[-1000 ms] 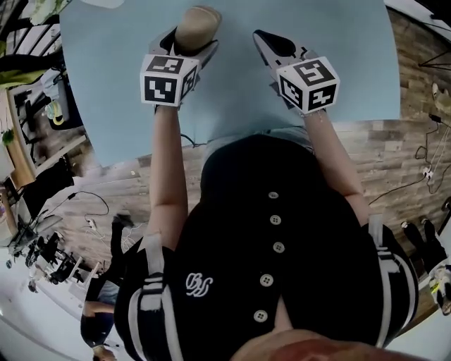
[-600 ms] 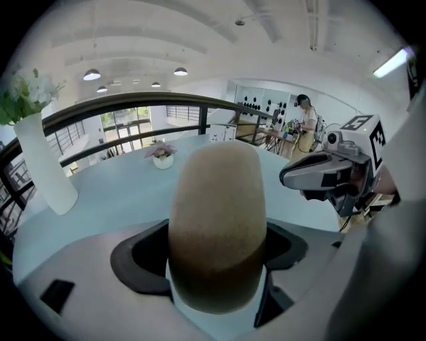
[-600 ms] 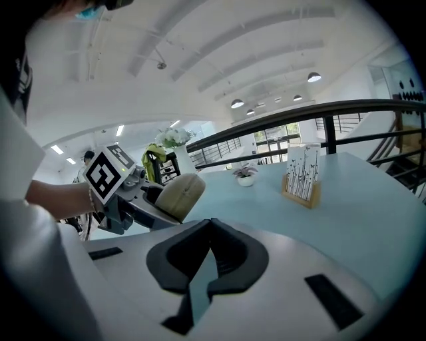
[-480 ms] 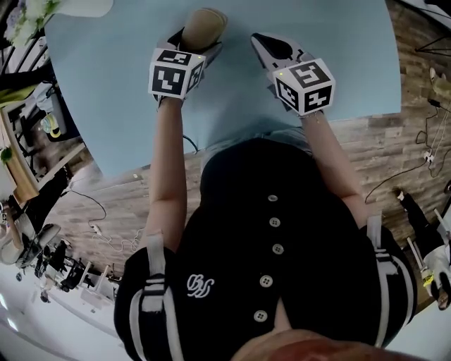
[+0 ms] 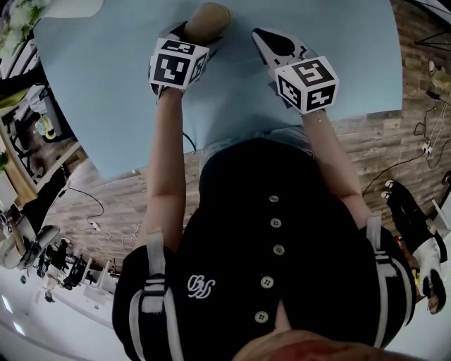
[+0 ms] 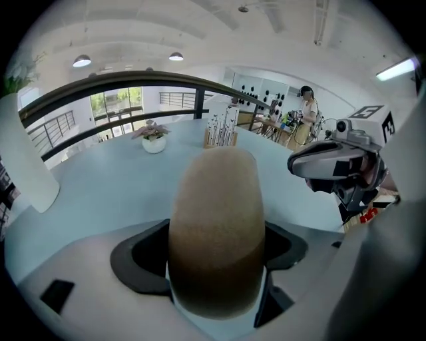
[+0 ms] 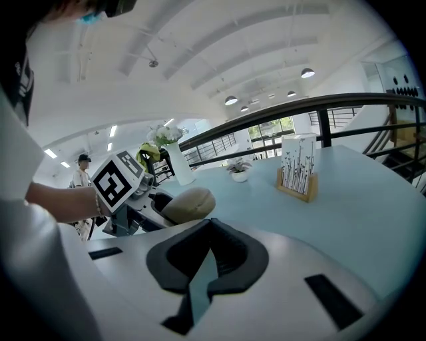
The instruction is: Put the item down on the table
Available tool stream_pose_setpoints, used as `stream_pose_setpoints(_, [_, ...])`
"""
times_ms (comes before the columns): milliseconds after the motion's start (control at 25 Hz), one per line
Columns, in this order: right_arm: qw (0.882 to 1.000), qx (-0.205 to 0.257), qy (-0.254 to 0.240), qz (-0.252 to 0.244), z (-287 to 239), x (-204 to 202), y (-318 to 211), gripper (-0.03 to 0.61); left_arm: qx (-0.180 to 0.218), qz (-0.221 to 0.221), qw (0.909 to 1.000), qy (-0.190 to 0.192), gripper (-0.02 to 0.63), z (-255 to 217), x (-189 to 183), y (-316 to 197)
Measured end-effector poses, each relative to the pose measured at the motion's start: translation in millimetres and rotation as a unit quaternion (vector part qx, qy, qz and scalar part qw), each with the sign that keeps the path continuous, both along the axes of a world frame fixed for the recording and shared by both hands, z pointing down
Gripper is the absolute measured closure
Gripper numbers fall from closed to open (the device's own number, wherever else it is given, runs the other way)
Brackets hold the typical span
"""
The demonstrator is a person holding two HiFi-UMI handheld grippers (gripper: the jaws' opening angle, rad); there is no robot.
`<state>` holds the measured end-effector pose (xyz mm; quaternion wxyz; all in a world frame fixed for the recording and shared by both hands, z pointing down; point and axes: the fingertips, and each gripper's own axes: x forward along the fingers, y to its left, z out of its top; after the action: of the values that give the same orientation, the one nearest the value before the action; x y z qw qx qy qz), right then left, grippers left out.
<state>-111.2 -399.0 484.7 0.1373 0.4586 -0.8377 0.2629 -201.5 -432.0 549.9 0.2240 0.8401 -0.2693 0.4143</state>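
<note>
A tan, oval item, darker brown at its near end (image 6: 216,226), sits between the jaws of my left gripper (image 6: 214,260), which is shut on it. In the head view the item (image 5: 206,15) sticks out past the left gripper (image 5: 197,32) over the light blue table (image 5: 106,84). From the right gripper view the item (image 7: 188,204) hangs low over the table; I cannot tell whether it touches. My right gripper (image 7: 205,256) is shut with nothing in it and hovers to the right of the item (image 5: 266,41).
A wooden card holder (image 7: 296,174), a small potted plant (image 7: 237,171) and a white vase with flowers (image 7: 174,160) stand further out on the table. The table's near edge (image 5: 232,134) runs just in front of the person's body. People stand in the background.
The left gripper has sunk toward the table with the item and tipped further down, moving away from the body. The right gripper has lowered slightly.
</note>
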Motion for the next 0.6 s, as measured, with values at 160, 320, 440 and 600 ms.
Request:
stream_pose_setpoints(160, [1.0,-0.004,0.0,0.001,3.0,0.1,-2.6,0.566,0.0,0.009,1.0,-0.003,0.218,3.3,2.7,-3.1])
stream_pose_setpoints(320, [1.0,-0.01,0.003,0.001,6.9,1.5,-4.1,0.566,-0.002,0.017,0.9998,-0.009,0.218,7.9,6.3,-6.1])
stream_pose_setpoints(440, [1.0,-0.014,0.004,-0.001,9.3,2.6,-5.2,0.566,-0.001,0.031,0.9993,-0.022,0.217,12.4,11.8,-6.3])
stream_pose_setpoints(600, [1.0,-0.019,0.001,-0.004,9.9,7.5,-4.6,0.566,0.001,0.041,0.9987,-0.03,0.216,16.6,20.1,-4.3])
